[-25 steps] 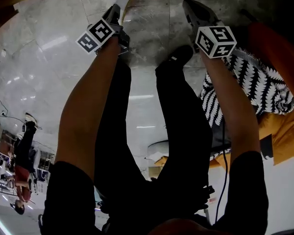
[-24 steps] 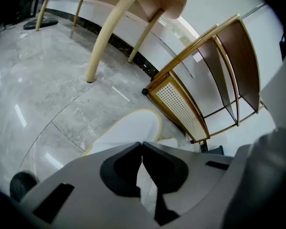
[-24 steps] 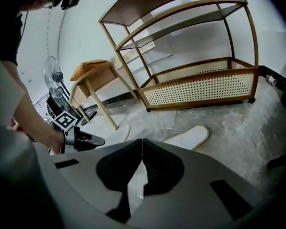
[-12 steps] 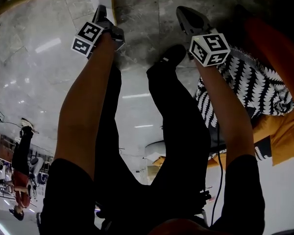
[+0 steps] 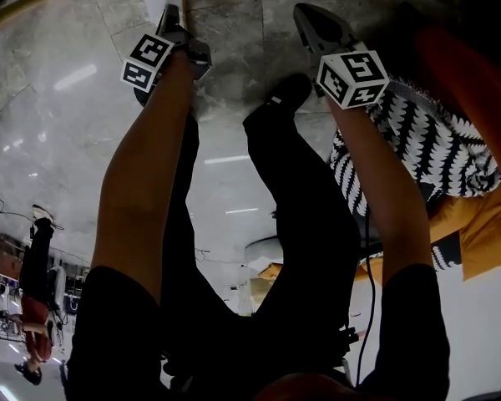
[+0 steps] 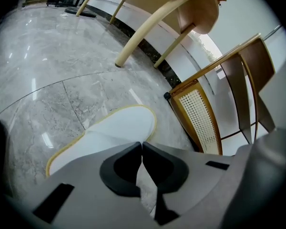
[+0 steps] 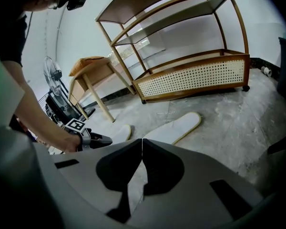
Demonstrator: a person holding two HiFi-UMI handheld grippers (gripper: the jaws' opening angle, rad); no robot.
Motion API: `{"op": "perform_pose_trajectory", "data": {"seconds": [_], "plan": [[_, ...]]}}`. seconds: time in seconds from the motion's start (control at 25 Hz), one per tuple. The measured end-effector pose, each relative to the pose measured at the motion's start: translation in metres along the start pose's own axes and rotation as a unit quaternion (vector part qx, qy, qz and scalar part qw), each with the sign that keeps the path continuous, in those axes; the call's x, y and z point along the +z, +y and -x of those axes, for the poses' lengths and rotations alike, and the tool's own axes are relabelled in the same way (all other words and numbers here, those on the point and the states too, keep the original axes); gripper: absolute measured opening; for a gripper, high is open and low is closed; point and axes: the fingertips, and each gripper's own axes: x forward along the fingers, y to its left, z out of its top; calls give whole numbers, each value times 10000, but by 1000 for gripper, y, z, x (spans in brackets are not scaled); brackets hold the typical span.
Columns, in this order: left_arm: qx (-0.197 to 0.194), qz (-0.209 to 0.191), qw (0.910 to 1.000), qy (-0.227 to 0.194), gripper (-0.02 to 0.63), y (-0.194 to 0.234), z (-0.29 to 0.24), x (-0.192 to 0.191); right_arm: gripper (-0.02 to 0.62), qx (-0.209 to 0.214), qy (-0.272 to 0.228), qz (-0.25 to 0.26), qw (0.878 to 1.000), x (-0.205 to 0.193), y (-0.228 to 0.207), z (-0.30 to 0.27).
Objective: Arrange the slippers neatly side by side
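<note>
As a person in black trousers (image 5: 301, 224) looks down on a grey marble floor (image 6: 43, 56), two hand-held grippers point down at a pair of white, yellow-edged slippers. Seen from its own camera, the left gripper (image 6: 142, 144) has its jaws drawn together, tips meeting with nothing between them. The first slipper (image 6: 105, 135) lies flat just beyond them at centre frame, its rounded end toward the upper right; whether the tips touch it cannot be told. The right gripper (image 7: 142, 141) likewise has its jaws closed and empty. Its view shows the second slipper (image 7: 174, 127) lying at a slant in mid-frame, apart from the first, which sits to its left beside the left gripper's tip. Behind them, across the upper right of that frame, stands a wooden shelf unit (image 7: 190, 78) with a woven cane panel, with a small wooden table (image 7: 93, 66) to its left. A black-and-white patterned cloth (image 5: 426, 140) fills the right of the head view.
</note>
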Motion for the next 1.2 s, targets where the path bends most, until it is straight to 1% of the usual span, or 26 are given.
{"op": "perform_pose_trajectory", "data": {"seconds": [0.16,0.24,0.28,0.32,0.36,0.48,0.56,0.6,0.68,0.76,0.88,0.96,1.04,1.12,1.2], "plan": [[-92,111,9999,70,21,3,-2,-4,31,-16,70,-5,10000,-7,2,1],[-243,179,9992,257,25,2,-3,-6,32,-29,101,-5,9999,-8,5,0],[-308,215,9986,374,59,0,-3,-8,31,-35,115,3,9999,-7,7,-1],[-345,230,9980,476,124,-2,-2,-9,31,-45,125,12,9999,-5,8,0],[-363,220,9975,562,132,-5,2,-10,32,-64,132,16,9999,-3,9,1],[-431,125,9956,825,132,-17,26,-14,31,-164,117,-60,9998,9,17,11],[-549,14,9935,996,125,-31,51,-13,31,-183,52,-95,9998,25,30,20],[-660,-60,9922,1055,116,-41,65,-10,31,-180,5,-92,9998,37,39,25],[-1006,-237,9879,1153,87,-68,93,-1,31,-167,-104,-102,9998,62,61,37],[-1362,-454,9812,1292,69,-97,126,10,31,-126,-167,-184,9996,81,89,50],[-1765,-881,9704,1395,40,-137,178,32,31,-41,-237,-377,9990,102,135,74],[-2056,-1111,9625,1375,28,-168,207,50,31,-14,-419,-506,9978,122,161,92],[-2358,-1286,9535,1370,23,-199,236,66,31,53,-636,-441,9970,146,186,109],[-2720,-1590,9401,1305,20,-233,264,81,31,157,-838,-175,9962,172,211,123],[-3006,-2106,9233,1134,18,-265,291,97,31,212,-1063,59,9941,197,234,136]]}}
